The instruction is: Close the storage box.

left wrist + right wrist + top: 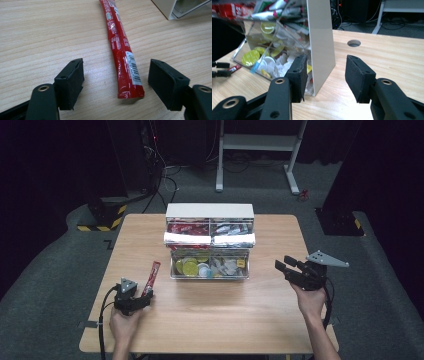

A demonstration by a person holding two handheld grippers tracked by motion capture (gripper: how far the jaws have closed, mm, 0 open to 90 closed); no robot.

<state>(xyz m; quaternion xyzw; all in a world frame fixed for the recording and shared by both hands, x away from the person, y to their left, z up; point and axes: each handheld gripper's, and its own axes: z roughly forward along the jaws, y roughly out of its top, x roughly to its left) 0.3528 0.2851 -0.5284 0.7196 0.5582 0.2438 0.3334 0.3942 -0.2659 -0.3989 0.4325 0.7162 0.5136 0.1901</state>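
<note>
My left claw (115, 82) sat near the table's left front, jaws spread wide, holding nothing. The long red foil snack stick with a barcode label (121, 50) lay flat on the light wooden table (37, 37), its near end between my two pads (71, 82) but touching neither. In the high view the stick (152, 276) ran away from my left claw (137, 301) toward the clear two-tier plastic organiser box with white sides (210, 242), well short of it. My right claw (281, 265) hovered off the table at the right, jaws partly open, empty; in its own view the organiser's white side panel (322, 45) stood just beyond the pads. Progress, as I judged it: stick not yet gripped. Left to do: close on it, lift it, probably stow it in the organiser.
</note>
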